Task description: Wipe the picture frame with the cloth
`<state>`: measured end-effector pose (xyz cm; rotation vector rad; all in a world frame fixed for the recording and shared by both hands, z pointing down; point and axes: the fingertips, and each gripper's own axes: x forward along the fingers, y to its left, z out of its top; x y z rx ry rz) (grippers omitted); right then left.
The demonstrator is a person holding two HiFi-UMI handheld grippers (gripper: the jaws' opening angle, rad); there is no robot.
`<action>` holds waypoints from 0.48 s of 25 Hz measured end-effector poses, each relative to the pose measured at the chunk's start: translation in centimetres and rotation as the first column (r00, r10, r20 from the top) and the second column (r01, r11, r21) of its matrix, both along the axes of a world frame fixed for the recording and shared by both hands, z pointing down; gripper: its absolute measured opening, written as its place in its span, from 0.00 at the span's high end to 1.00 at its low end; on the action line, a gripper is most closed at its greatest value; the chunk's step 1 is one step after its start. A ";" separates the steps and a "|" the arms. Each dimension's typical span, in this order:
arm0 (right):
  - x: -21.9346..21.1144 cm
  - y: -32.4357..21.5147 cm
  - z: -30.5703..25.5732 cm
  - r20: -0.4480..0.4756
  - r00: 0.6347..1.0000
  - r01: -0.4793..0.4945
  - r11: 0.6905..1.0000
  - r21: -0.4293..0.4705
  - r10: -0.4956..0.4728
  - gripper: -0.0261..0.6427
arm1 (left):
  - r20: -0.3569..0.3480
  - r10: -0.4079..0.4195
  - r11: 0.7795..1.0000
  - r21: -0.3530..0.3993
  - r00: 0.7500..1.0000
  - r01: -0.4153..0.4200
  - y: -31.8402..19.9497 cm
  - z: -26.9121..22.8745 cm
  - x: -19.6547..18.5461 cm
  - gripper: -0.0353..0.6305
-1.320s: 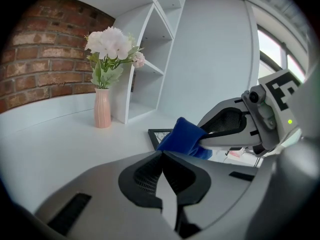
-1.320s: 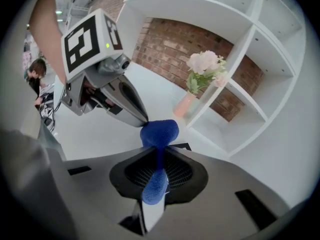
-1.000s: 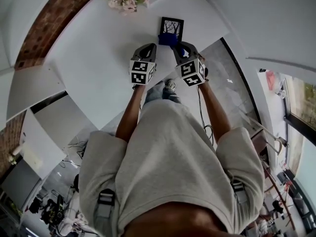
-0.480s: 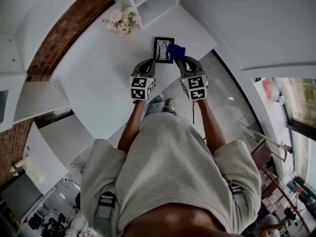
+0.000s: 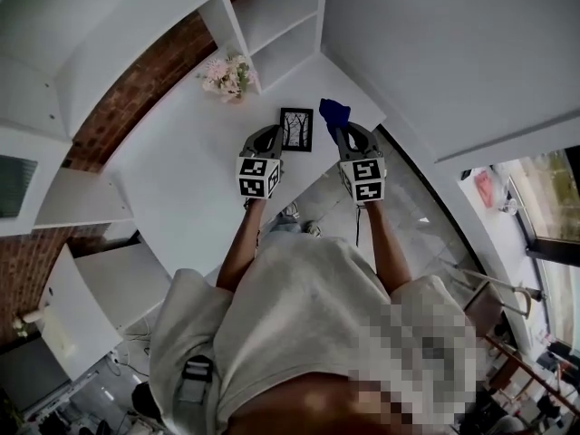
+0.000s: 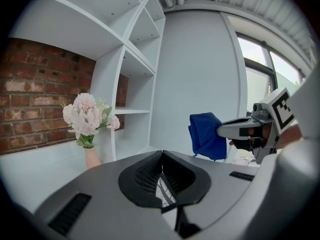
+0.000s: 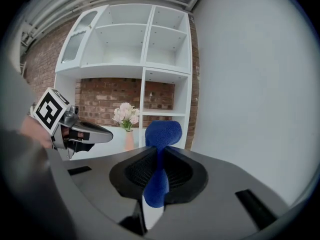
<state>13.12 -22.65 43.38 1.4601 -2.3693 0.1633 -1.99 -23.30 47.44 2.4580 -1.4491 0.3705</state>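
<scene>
Head view: holding the picture frame (image 5: 296, 130) by its left edge in the left tongs (image 5: 275, 134), face turned up toward the camera, over the white surface (image 5: 181, 170) near the shelves (image 5: 272, 25). Carrying the blue cloth (image 5: 333, 111) bunched at the tip of the right tongs (image 5: 341, 130), just beside the frame's upper right corner. Cannot tell from here whether cloth and frame touch, nor whether the frame rests on the surface or is lifted off it.

Left gripper view: shows what the head view cannot — the left tongs pressed together on a thin sliver of the frame, with its branch print showing between them. Puts the cloth (image 6: 207, 136) off to the right and farther back, seemingly clear of the frame. Also takes in the flowers (image 6: 87, 116).

Right gripper view: confirms the right tongs pinched on a fold of the cloth, with a blue wad standing up above them. Catches the left tongs (image 7: 95, 133) at the left, but no clear sight of the frame.

Judged so far: both grips made and cloth brought near — the wiping itself left to do, as far as shown.
</scene>
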 end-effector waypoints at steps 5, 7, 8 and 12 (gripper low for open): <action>1.4 -0.2 -1.6 0.005 1.000 -0.022 0.999 0.035 0.022 0.87 | 0.000 0.001 0.999 0.040 1.000 -0.001 -0.4 -1.7 0.6 0.92; 1.8 -0.4 -2.1 0.002 1.000 -0.027 0.998 0.049 0.026 0.87 | 0.002 0.002 0.999 0.053 1.000 -0.002 -0.6 -2.4 0.6 0.92; 2.0 -0.5 -2.4 0.003 1.000 -0.030 0.998 0.054 0.029 0.87 | 0.004 0.002 0.998 0.058 1.000 -0.003 -0.7 -2.7 0.6 0.92; 2.7 -0.6 -3.0 0.012 0.999 -0.041 0.997 0.067 0.040 0.87 | 0.004 -0.005 0.997 0.081 1.000 0.004 -1.0 -3.9 0.5 0.92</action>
